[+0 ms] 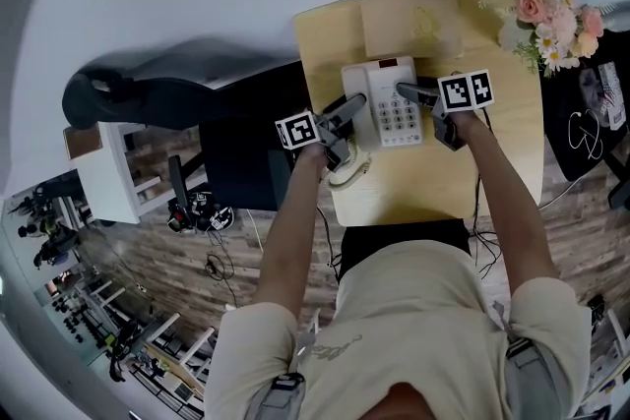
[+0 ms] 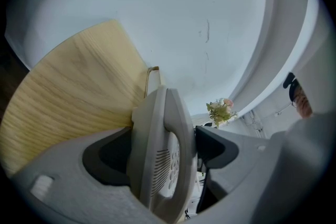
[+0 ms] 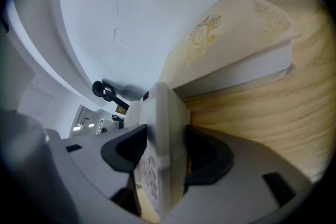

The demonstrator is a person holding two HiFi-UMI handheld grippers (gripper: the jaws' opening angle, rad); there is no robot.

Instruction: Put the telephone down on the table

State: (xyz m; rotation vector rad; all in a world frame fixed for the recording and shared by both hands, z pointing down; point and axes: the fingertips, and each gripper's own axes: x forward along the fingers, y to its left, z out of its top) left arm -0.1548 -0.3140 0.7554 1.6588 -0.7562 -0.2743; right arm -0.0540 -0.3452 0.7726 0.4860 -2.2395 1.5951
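Note:
A white push-button telephone [image 1: 386, 103] is over the middle of the light wooden table [image 1: 492, 162], held from both sides. My left gripper [image 1: 356, 103] is shut on its left edge, and in the left gripper view the telephone [image 2: 163, 155] fills the gap between the jaws. My right gripper [image 1: 406, 91] is shut on its right, keypad side, where the telephone [image 3: 160, 139] is clamped edge-on. Its coiled cord [image 1: 351, 170] trails toward the table's near left corner. I cannot tell whether the base touches the tabletop.
A flat beige box [image 1: 409, 23] lies just behind the telephone, close to it in the right gripper view [image 3: 236, 44]. A bunch of flowers [image 1: 551, 15] stands at the table's far right corner. A dark chair [image 1: 236, 157] is left of the table.

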